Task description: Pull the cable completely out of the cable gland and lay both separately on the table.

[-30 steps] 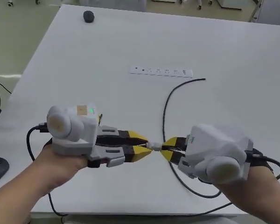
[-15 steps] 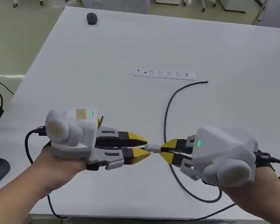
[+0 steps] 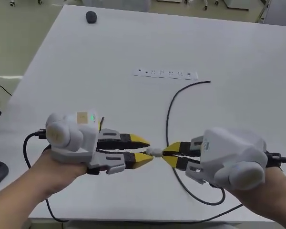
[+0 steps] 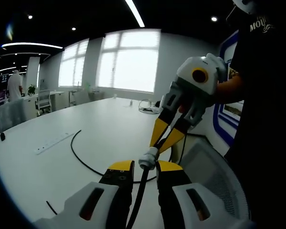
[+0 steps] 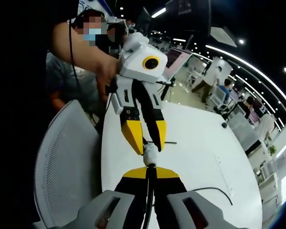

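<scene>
Left gripper (image 4: 145, 167): jaws drawn in tight, pinching the near end of the white cable gland (image 4: 148, 157), which sits right at the yellow tips; a black line runs back from it down the narrow slot between the jaws. Right gripper (image 5: 150, 171): jaws pressed together on the black cable (image 3: 168, 114) just behind the gland, gland lying just past their tips. In the head view the two grippers meet nose to nose, tips nearly touching, the gland held between them above the near part of the counter (image 3: 109, 57), not resting on it. Cable is in the gland, not pulled free. From the right jaws the cable passes behind the right gripper and loops on the counter near the front edge. Another stretch runs away across the surface in a long curve, its free end lying near the right end of a white power strip (image 3: 165, 73), apart from it. Left hand (image 3: 52, 171) wraps the left gripper body from below; right hand (image 3: 271, 191) holds the right one. Small dark rounded object (image 3: 90, 16) at the far corner of the counter, well apart from the work; too small to identify. White mesh chair back (image 5: 66, 157) close to the counter edge in the right gripper view.
</scene>
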Action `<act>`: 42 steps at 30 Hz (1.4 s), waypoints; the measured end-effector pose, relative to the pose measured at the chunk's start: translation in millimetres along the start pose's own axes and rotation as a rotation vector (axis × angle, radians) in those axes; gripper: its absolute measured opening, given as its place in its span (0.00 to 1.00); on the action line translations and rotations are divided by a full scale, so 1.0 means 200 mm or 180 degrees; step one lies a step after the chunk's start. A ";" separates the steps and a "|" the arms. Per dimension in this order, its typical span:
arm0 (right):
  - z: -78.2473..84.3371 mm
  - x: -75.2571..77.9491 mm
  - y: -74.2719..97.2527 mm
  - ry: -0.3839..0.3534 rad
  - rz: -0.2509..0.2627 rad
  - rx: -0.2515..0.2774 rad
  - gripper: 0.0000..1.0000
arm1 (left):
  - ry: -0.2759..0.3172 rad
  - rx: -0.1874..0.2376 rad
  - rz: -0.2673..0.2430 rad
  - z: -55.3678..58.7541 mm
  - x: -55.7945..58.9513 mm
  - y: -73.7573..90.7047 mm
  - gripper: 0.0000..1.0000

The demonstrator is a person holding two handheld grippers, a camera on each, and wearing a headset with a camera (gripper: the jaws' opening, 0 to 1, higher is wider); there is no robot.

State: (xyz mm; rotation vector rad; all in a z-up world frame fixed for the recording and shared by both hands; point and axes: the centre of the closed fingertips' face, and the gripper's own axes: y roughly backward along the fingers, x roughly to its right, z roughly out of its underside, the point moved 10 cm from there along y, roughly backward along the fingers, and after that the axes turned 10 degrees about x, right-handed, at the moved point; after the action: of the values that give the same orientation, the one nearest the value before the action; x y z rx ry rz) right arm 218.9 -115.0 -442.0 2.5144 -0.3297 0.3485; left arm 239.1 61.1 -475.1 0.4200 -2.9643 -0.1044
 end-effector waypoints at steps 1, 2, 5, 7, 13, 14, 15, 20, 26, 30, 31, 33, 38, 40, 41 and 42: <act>0.00 0.00 0.00 0.0003 -0.0006 0.0004 0.00 | -0.0021 0.0012 0.0050 0.00 0.01 0.00 0.18; 0.00 0.00 0.00 0.0017 -0.0036 0.0017 0.00 | -0.0022 0.0017 0.0090 0.00 0.01 0.00 0.17; 0.00 -0.01 0.00 0.0016 -0.0085 0.0021 0.00 | -0.0068 0.0007 0.0121 0.00 0.02 0.00 0.17; 0.00 0.00 0.01 -0.0025 -0.0096 0.0039 0.00 | -0.0066 0.0020 0.0113 -0.01 0.02 0.00 0.17; 0.01 0.00 0.01 -0.0110 -0.0036 0.0020 0.00 | 0.0028 0.0028 0.0082 -0.01 0.03 -0.01 0.16; 0.01 0.00 0.01 -0.0128 -0.0018 0.0020 0.00 | 0.0030 0.0030 0.0073 -0.02 0.03 -0.01 0.16; 0.01 -0.01 0.01 -0.0179 -0.0004 0.0017 0.00 | 0.0071 0.0017 0.0062 -0.02 0.04 -0.01 0.16; 0.01 -0.02 0.01 -0.0189 -0.0001 0.0022 0.00 | 0.0080 -0.0053 0.0056 -0.03 0.06 0.00 0.16; 0.00 -0.03 0.03 -0.0078 -0.0106 0.0112 0.00 | -0.0186 -0.0064 0.0226 -0.05 0.09 0.00 0.16; 0.00 -0.02 0.03 -0.0187 -0.0105 0.0124 0.00 | -0.0108 -0.0073 0.0211 -0.04 0.09 -0.01 0.15; 0.00 -0.02 0.03 -0.0209 -0.0097 0.0132 0.00 | -0.0121 -0.0071 0.0209 -0.04 0.09 -0.01 0.15; 0.01 -0.02 0.04 -0.0285 -0.0099 0.0170 0.00 | -0.0080 -0.0073 0.0196 -0.04 0.09 -0.01 0.15; 0.06 -0.01 0.03 -0.0296 -0.0002 0.0057 0.00 | -0.0154 -0.0207 0.0065 -0.02 0.07 -0.01 0.15; 0.06 -0.01 0.04 -0.0552 0.0047 0.0210 0.00 | -0.0080 -0.0137 0.0053 -0.03 0.07 0.00 0.15; 0.07 -0.01 0.04 -0.0551 0.0048 0.0209 0.00 | -0.0083 -0.0132 0.0055 -0.03 0.08 0.01 0.15; 0.07 -0.01 0.04 -0.0546 0.0060 0.0176 0.00 | -0.0084 -0.0149 0.0047 -0.03 0.08 0.01 0.15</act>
State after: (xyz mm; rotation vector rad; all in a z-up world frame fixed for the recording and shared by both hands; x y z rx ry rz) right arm 216.4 -129.2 -450.1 2.6033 -0.4161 0.1511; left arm 225.2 57.5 -466.2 0.3939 -2.9835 -0.1788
